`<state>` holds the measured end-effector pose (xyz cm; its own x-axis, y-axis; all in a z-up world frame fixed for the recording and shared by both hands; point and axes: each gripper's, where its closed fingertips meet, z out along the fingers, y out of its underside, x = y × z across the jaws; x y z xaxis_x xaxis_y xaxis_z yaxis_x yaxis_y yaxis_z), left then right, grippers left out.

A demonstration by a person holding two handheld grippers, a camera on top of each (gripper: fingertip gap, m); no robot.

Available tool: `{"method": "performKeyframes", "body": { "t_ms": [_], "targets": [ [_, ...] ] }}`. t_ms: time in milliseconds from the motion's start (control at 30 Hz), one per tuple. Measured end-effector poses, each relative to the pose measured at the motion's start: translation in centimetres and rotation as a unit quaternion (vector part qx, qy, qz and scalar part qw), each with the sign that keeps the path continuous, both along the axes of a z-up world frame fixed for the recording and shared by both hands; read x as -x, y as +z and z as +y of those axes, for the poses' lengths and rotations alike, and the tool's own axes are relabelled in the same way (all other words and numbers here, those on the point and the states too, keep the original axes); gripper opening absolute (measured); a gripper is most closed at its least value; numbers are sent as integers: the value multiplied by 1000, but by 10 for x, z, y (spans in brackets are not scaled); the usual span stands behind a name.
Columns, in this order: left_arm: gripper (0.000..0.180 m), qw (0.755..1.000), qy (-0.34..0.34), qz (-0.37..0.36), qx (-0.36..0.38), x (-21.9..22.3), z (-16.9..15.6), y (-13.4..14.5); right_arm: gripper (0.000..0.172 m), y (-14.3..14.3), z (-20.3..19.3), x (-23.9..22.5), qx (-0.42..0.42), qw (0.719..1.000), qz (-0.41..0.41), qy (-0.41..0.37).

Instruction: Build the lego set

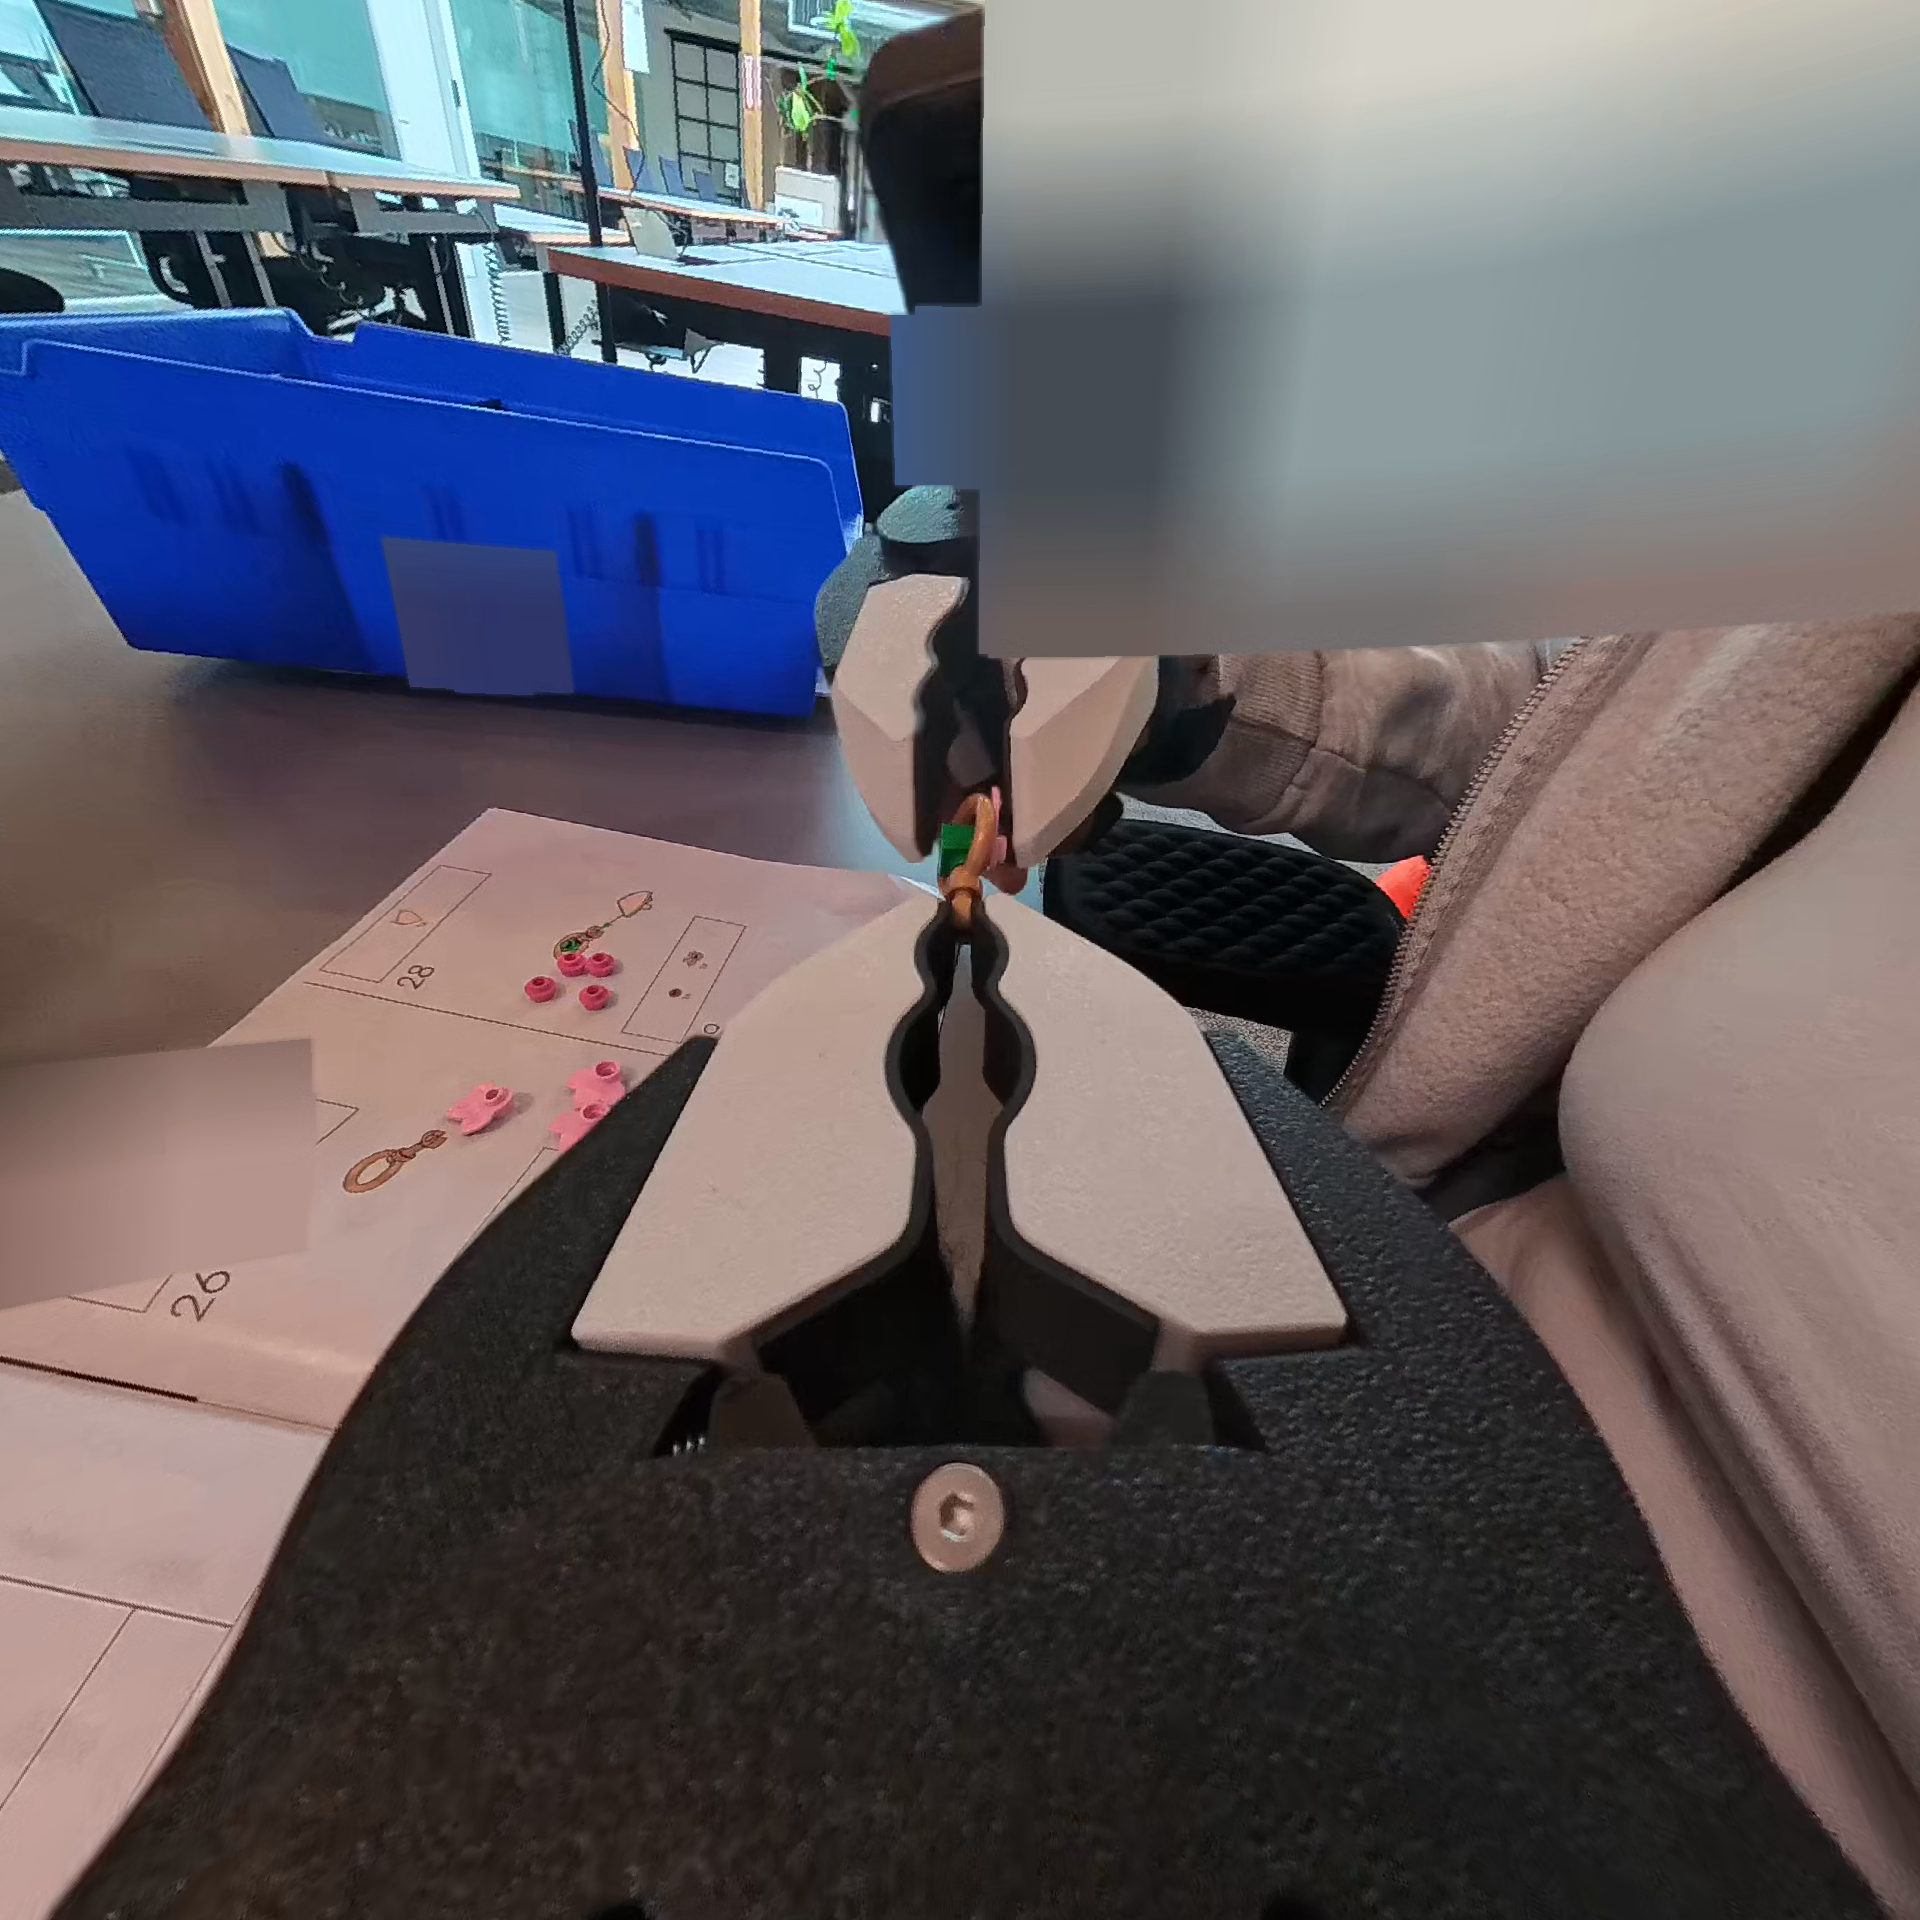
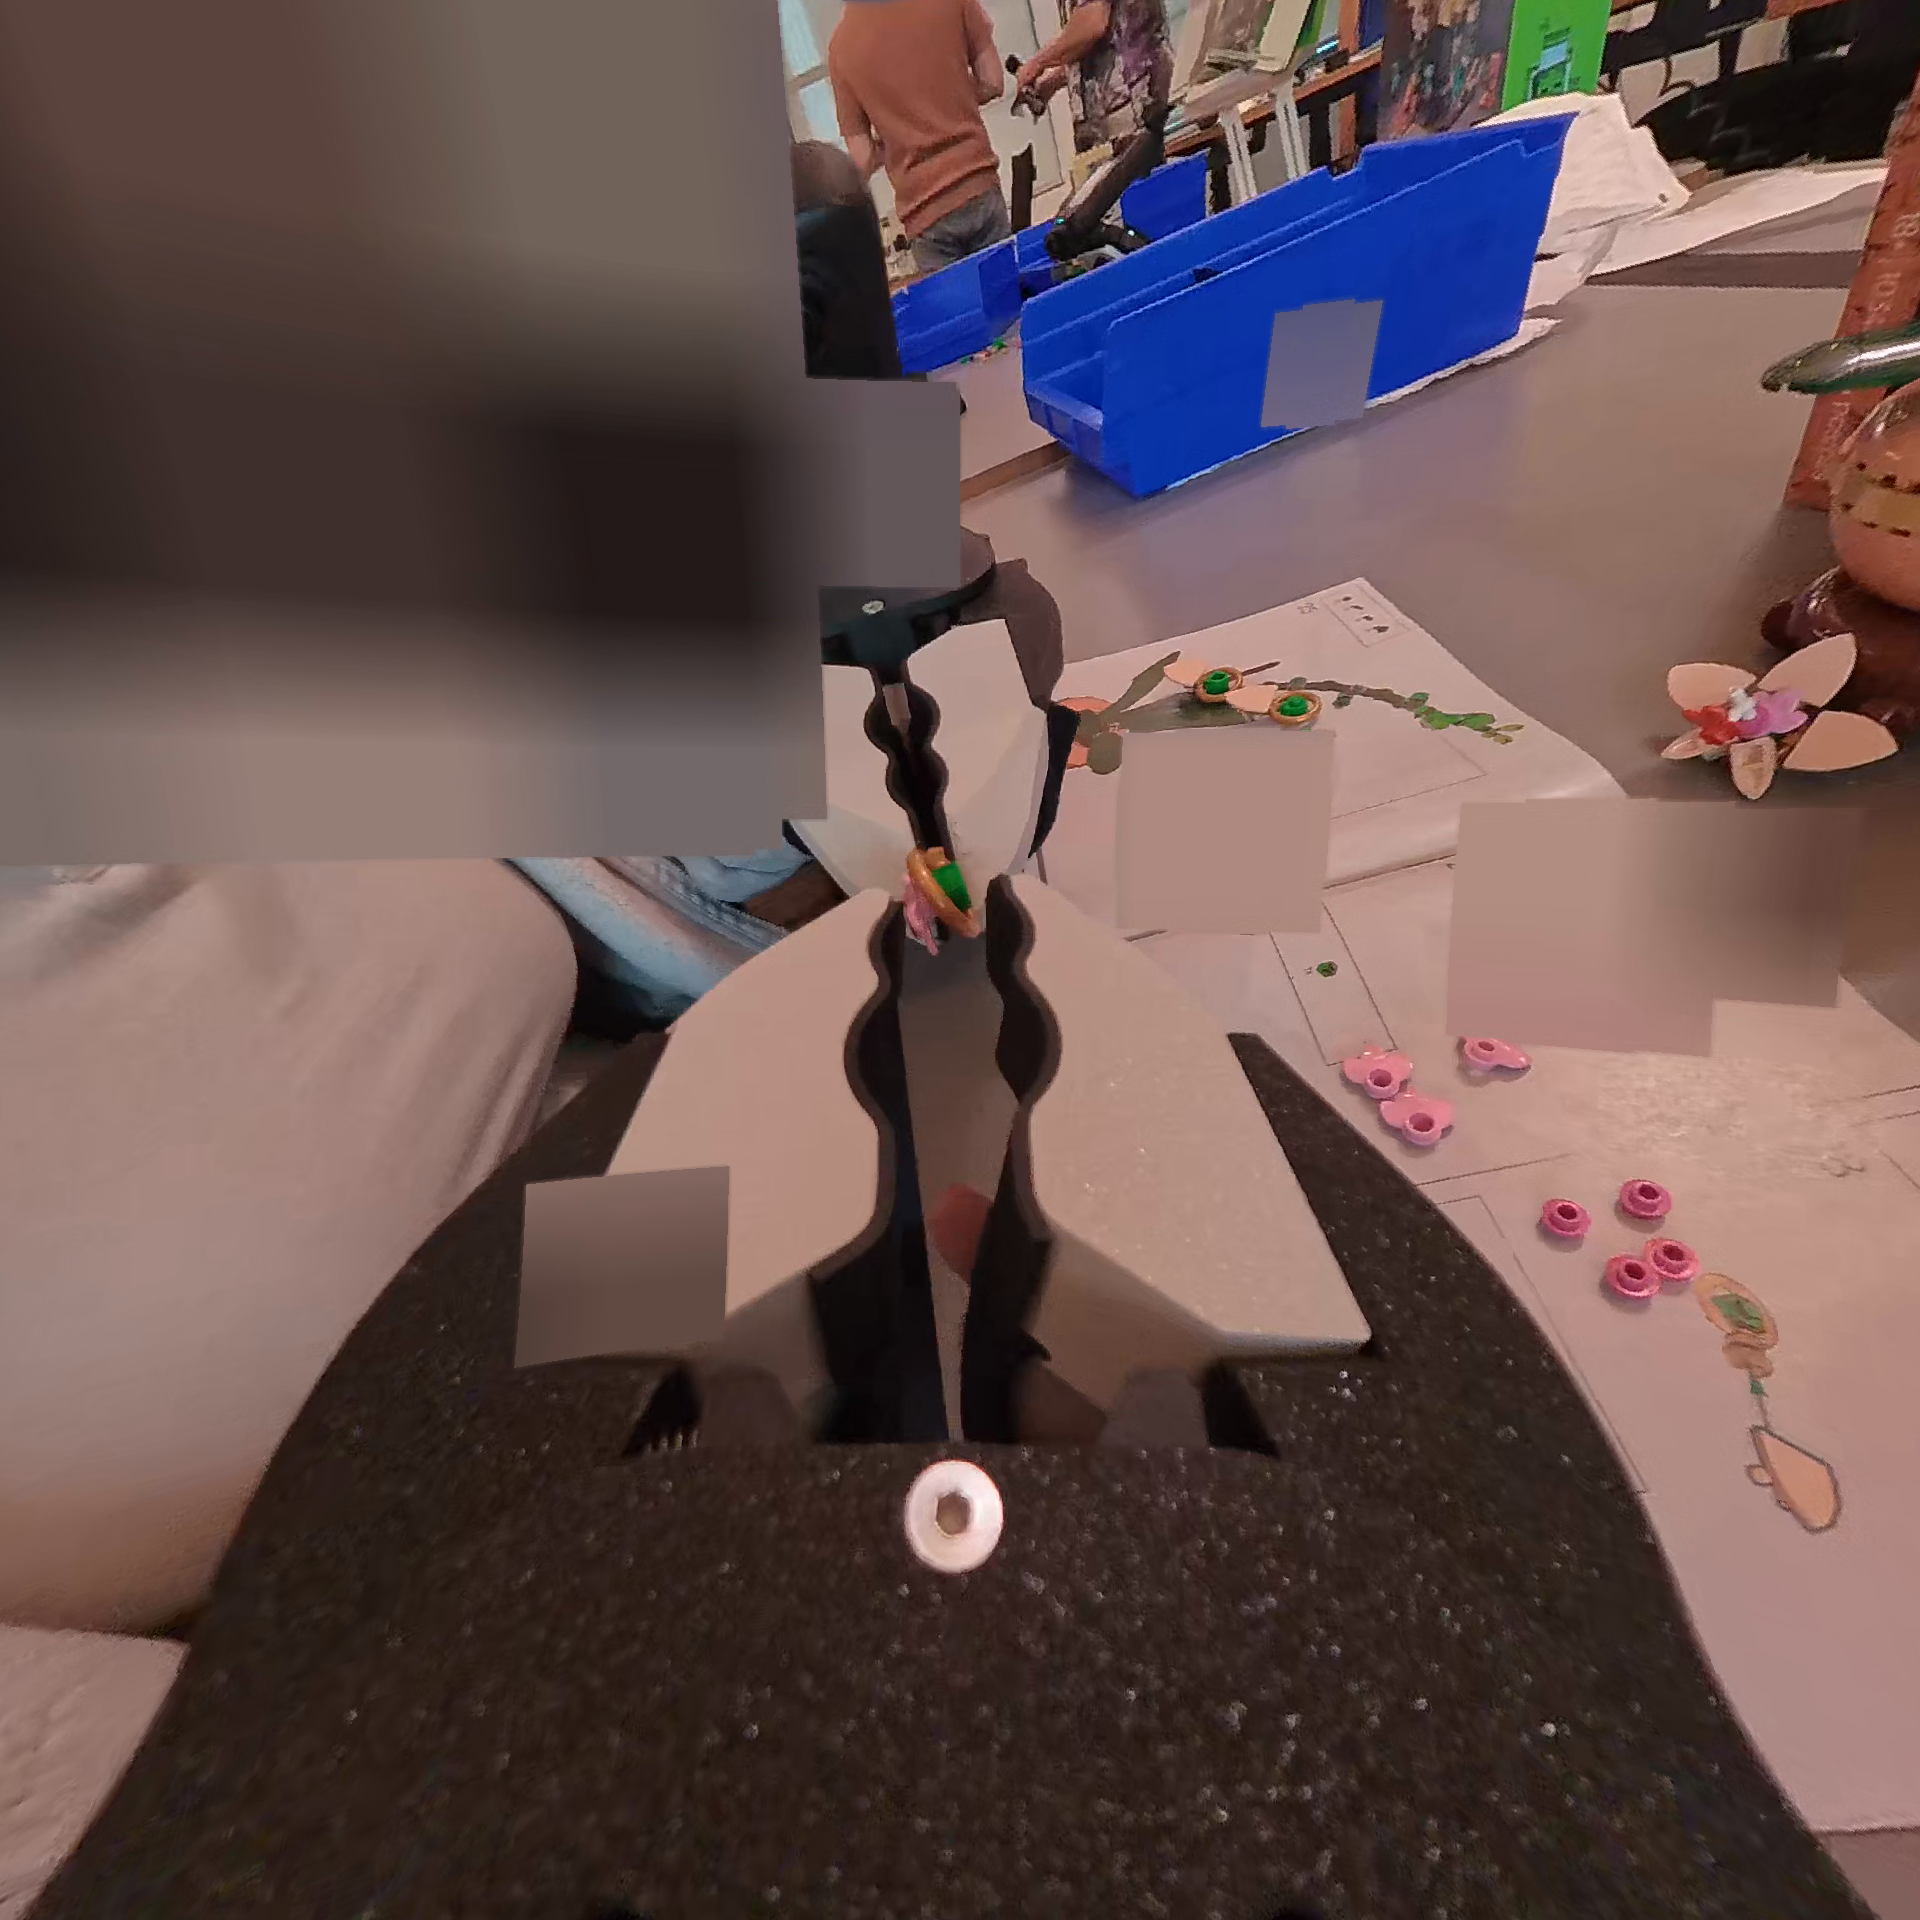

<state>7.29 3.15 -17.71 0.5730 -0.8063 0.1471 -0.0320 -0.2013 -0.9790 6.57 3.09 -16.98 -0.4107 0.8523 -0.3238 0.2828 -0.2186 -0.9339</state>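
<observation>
My left gripper (image 1: 961, 920) is shut on the stem of a small gold ring piece (image 1: 982, 812) and holds it up above the table. A green stud (image 1: 954, 847) sits in the ring, and a pale pink flower piece (image 1: 1000, 831) lies against its other side. My right gripper (image 1: 971, 852) comes in from the opposite side, its two pads closed on the ring, one on the stud and one on the flower. In the right wrist view, the right gripper (image 2: 943, 902) has the flower (image 2: 920, 906) at its left pad, with the stud (image 2: 948, 883) and ring (image 2: 961, 920) beside it. The left gripper (image 2: 928, 847) meets it there.
An instruction sheet (image 1: 468, 935) on the table carries loose pale pink flowers (image 2: 1392, 1091) and dark pink round studs (image 2: 1642, 1247). Two more ring pieces (image 2: 1216, 683) lie farther back. A blue bin (image 1: 312, 499) stands behind, a flower model (image 2: 1766, 717) at far right. A person's grey jacket (image 1: 1662, 935) is close. The tips of both grippers are at nearly the same place.
</observation>
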Motion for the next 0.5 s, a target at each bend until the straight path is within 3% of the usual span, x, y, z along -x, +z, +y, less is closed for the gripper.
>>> {"method": "performKeyframes", "body": {
  "t_ms": [33, 500],
  "targets": [
    [3, 1000, 1, 1, 2, 0, 0, -1, 11, -1, -1, 0, -11, 1000, 1, 0],
    [5, 999, -5, 38, -23, 1, -3, -5, 10, -10, -5, -1, 1, 1000, -24, 8]
  ]
}}
